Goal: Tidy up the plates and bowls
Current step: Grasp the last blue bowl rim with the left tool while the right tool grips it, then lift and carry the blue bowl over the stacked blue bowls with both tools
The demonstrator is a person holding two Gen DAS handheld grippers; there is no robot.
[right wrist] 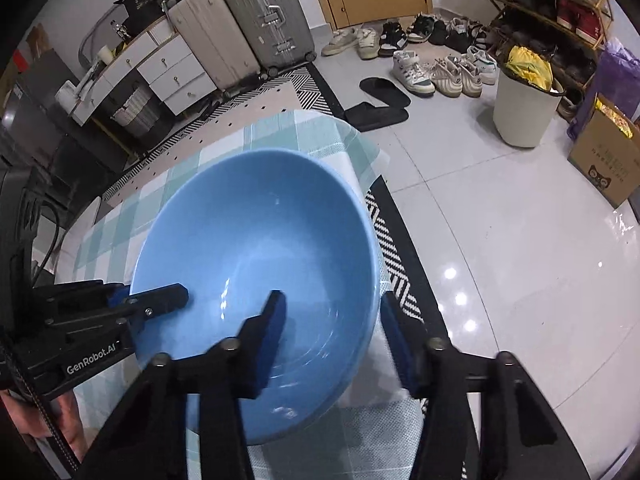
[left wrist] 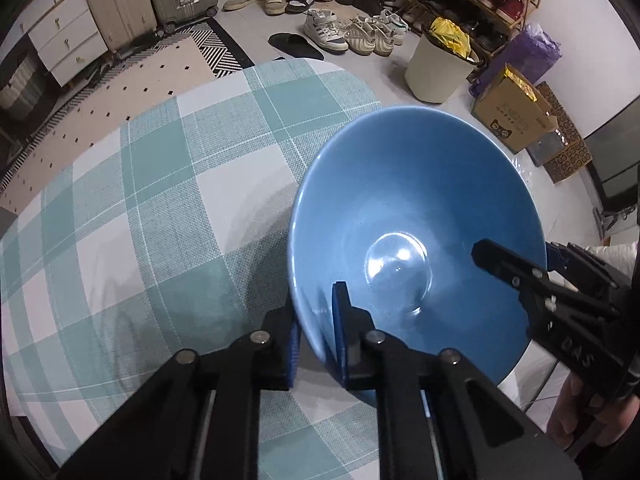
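Blue bowl [left wrist: 416, 216] on checked tablecloth [left wrist: 160, 208], left gripper [left wrist: 316, 344] pinching its near rim, right gripper [right wrist: 332, 340] straddling the other rim, not yet squeezing.

Bowl [left wrist: 416, 216] on table [left wrist: 160, 200]; left tongs [left wrist: 320, 336], right tongs [right wrist: 336, 340] astride opposite rims.

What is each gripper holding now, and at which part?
The left gripper is shut on the near rim of the blue bowl. The right gripper straddles the opposite rim; its outer finger does not touch yet.
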